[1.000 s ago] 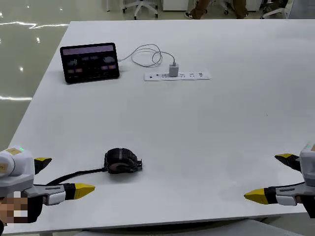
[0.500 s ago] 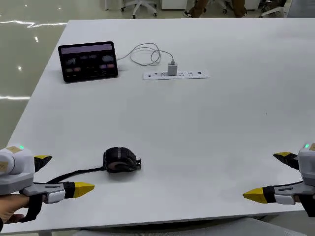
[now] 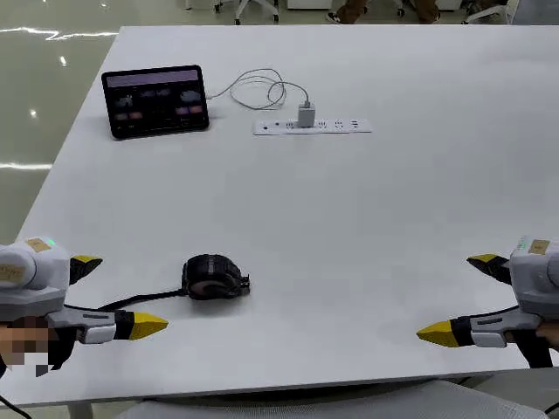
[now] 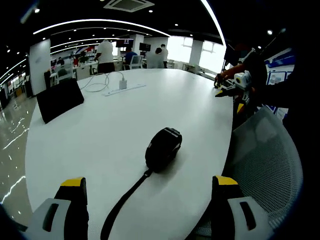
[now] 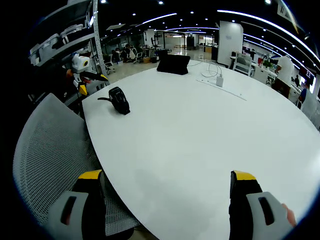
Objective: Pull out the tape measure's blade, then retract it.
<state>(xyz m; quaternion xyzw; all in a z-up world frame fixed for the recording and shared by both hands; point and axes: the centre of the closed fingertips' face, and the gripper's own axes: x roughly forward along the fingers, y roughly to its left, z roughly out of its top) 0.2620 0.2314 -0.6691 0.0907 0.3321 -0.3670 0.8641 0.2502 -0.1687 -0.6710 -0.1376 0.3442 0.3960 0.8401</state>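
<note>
In left gripper view, tape measure (image 4: 163, 148) w/ strap (image 4: 125, 205) ahead of apart jaws; right gripper (image 3: 456, 297) jaws apart too.

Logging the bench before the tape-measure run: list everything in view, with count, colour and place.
table: 1, white, under everything
tape measure: 1, black, near left, lying on the table
strap: 1, black, trailing from the tape measure
tablet: 1, black, screen lit, far left
power strip: 1, white, far centre
charger: 1, white, plugged into the power strip
cable: 1, white, looped between charger and tablet
chair: 1, grey mesh, at the near edge
left hand-held gripper: 1, yellow-tipped, open
right hand-held gripper: 1, yellow-tipped, open
</note>
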